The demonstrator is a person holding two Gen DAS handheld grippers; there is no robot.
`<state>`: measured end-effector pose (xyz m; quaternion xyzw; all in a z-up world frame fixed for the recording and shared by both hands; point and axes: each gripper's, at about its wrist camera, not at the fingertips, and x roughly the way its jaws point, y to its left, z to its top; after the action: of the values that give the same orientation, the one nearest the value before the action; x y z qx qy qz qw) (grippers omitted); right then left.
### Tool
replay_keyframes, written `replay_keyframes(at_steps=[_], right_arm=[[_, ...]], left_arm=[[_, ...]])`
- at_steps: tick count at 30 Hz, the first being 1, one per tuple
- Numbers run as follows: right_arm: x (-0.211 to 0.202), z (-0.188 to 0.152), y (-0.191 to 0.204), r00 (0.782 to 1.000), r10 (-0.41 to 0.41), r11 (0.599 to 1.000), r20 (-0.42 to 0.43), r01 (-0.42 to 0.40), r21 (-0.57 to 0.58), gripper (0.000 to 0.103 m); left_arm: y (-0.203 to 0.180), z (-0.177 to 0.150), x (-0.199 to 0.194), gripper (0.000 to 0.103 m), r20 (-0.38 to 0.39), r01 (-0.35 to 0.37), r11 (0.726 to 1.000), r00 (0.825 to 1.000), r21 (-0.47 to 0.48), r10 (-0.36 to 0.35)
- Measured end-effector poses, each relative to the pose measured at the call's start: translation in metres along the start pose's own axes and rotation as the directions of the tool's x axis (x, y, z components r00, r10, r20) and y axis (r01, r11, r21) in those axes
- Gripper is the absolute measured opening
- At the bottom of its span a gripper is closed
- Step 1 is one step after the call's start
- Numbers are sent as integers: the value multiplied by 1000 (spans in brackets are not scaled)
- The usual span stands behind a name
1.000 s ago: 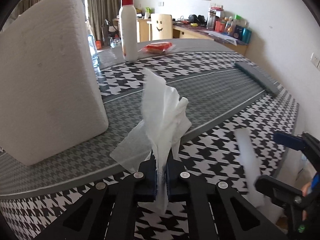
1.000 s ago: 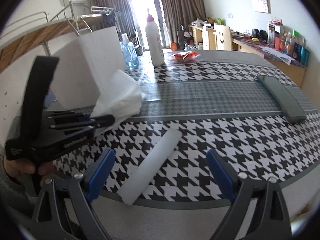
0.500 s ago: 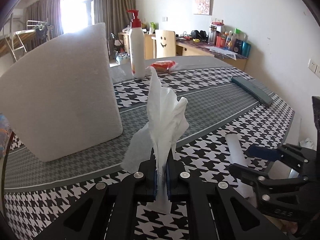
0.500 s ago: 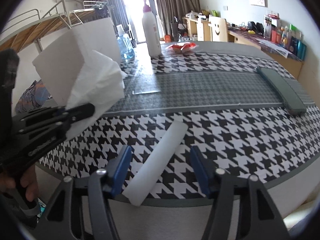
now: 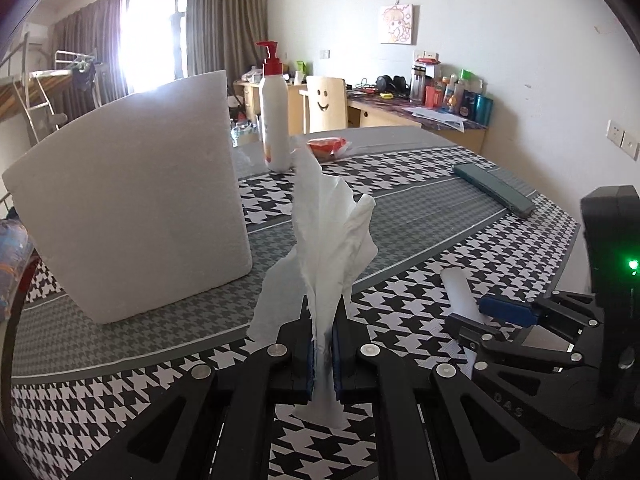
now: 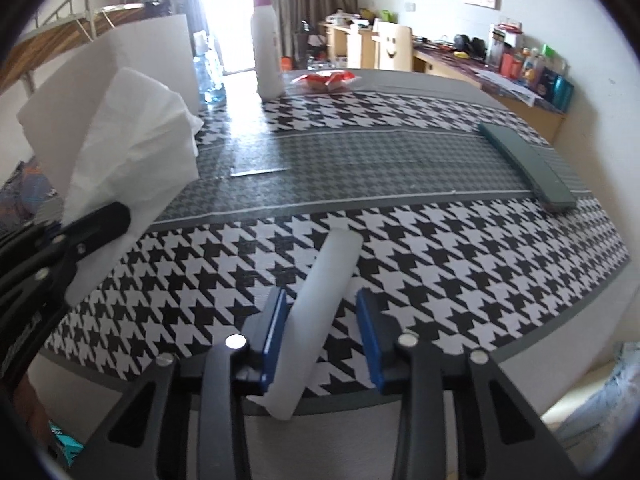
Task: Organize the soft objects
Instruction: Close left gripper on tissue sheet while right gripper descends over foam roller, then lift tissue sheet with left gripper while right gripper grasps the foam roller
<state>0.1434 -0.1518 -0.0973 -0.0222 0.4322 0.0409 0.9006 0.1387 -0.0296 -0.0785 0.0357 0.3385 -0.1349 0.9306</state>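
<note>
Bench [image 6: 440, 168], houndstooth cloth, fills both views. Big white foam block [image 5: 132, 220] stands upright on it at far left; pump bottle [image 5: 274, 120] and a red packet [image 5: 326, 146] behind, dark flat bar [image 6: 532, 168] at far right. White foam roll [image 6: 320, 308] lies near the front edge, one end poking out past the edge toward the camera. Tissue [image 5: 328, 248] is off the bench, pinched upright in the left gripper [image 5: 323, 354], jaws shut tight on its lower part, loose folds fanning up above them. Right gripper [image 6: 322, 336] straddles the roll with jaws closing; the left pad looks at or just beside the roll's side, the right pad has a visible gap, so no grip yet. Risks, as judged: the roll is round and light, so one pad arriving first could nudge it sideways or roll it off the near edge; closing hard could crush the soft foam; the grab sits near the overhanging end, so the far end may droop or swing on lifting. The tissue hangs close to the right gripper's path and could snag. Pose: both grippers tilt downward toward the bench, left gripper held above and left of the roll, right gripper low at the bench edge, lined up along the roll's length.
</note>
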Motion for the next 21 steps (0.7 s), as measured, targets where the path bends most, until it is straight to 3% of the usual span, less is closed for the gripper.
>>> replay_keyframes(at_steps=[5,11,14,21], right_arm=[[-1,0,8,999,-44,999,-19,44,19,32],[0,2,11,999,-35,999,-25,36,19,20],[-2,3,3,1000,8,999,-17,-8,36,14],[-11,9,-7,998,58,998,31,-59,22,13]], left_arm=[[8,-1,-5,7,19,26,999,999,-21,-26],[13,-4,-9,7,22,28,999,999,-26,-28],[14,-4,-11,7,21,13,1000,1000,-24,-13],[14,-7,-18,7,33,3,999,999,-41,-2]])
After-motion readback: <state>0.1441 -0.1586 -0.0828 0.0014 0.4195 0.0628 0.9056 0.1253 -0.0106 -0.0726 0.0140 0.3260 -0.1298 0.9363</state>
